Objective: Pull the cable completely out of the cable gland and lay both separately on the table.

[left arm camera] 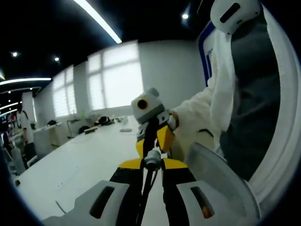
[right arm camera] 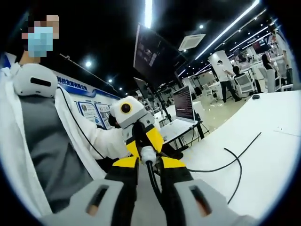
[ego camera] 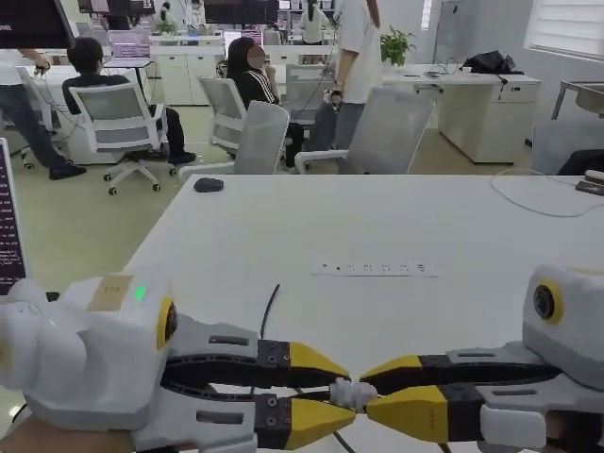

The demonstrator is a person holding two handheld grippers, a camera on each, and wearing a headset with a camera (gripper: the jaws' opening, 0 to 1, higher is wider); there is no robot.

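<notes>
Low over the white table (ego camera: 377, 226) my two grippers meet tip to tip. The small white cable gland (ego camera: 342, 393) hangs between them. My left gripper (ego camera: 347, 389) is shut on the gland (left arm camera: 153, 159). A black cable (left arm camera: 146, 188) runs back between its jaws. My right gripper (ego camera: 366, 390) faces it, shut on the cable (right arm camera: 153, 181) right behind the gland (right arm camera: 148, 154). The cable's loose length (right arm camera: 233, 162) curves over the tabletop and shows as a black line (ego camera: 271, 307) past the left gripper.
A flat white strip (ego camera: 376, 269) lies mid-table and a dark mouse (ego camera: 209, 184) sits at the far left edge. A thin white wire (ego camera: 538, 203) loops at the right. Office chairs (ego camera: 260, 137) and several people are beyond the table.
</notes>
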